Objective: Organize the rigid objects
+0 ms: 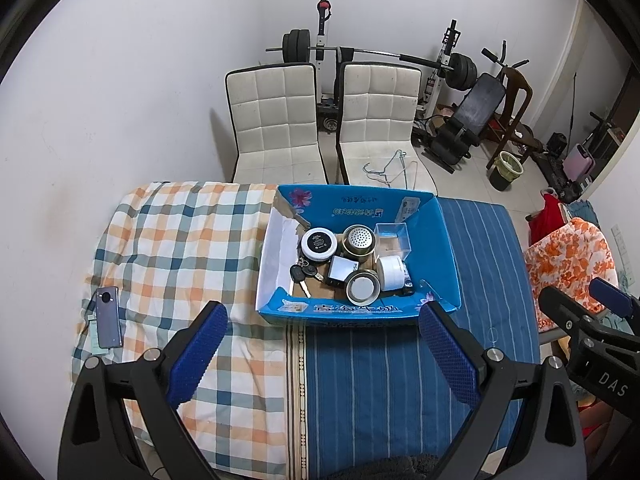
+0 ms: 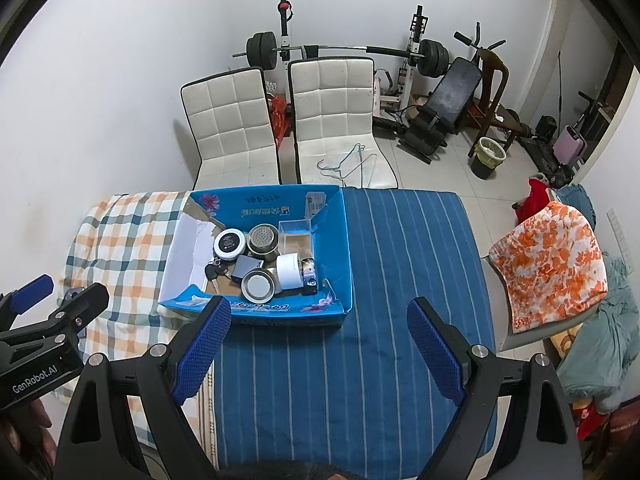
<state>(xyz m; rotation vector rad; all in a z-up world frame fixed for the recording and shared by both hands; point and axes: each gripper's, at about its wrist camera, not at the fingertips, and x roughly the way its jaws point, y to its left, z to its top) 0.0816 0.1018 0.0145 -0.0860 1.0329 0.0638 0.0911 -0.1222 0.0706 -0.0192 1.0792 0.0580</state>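
While both grippers hang above the near end of the bed, the blue cardboard box (image 1: 444,240) sits further up, straddling the seam between the checked quilt (image 1: 180,240) and the blue striped cover (image 1: 400,380). Inside it the small things lie bunched together: a round black-and-white tin (image 1: 319,244) at the back left, a perforated metal strainer cup (image 1: 359,241) just beside it, a clear plastic box (image 1: 394,238) to the right, a white jar (image 1: 391,273) on its side, a second metal cup (image 1: 362,287) near the front wall, a dark square case (image 1: 341,270) between them, and a bunch of keys (image 1: 302,274) at the left. The left gripper (image 1: 324,344) has its blue pads spread wide, holding nothing, short of the box's front wall. The right gripper (image 2: 320,344) is likewise spread and empty over the striped cover, right of the box. A phone (image 1: 109,317) lies on the quilt's left edge, well apart from the box. Two white chairs (image 1: 276,120) stand beyond the bed, with a barbell rack (image 1: 380,54) behind.
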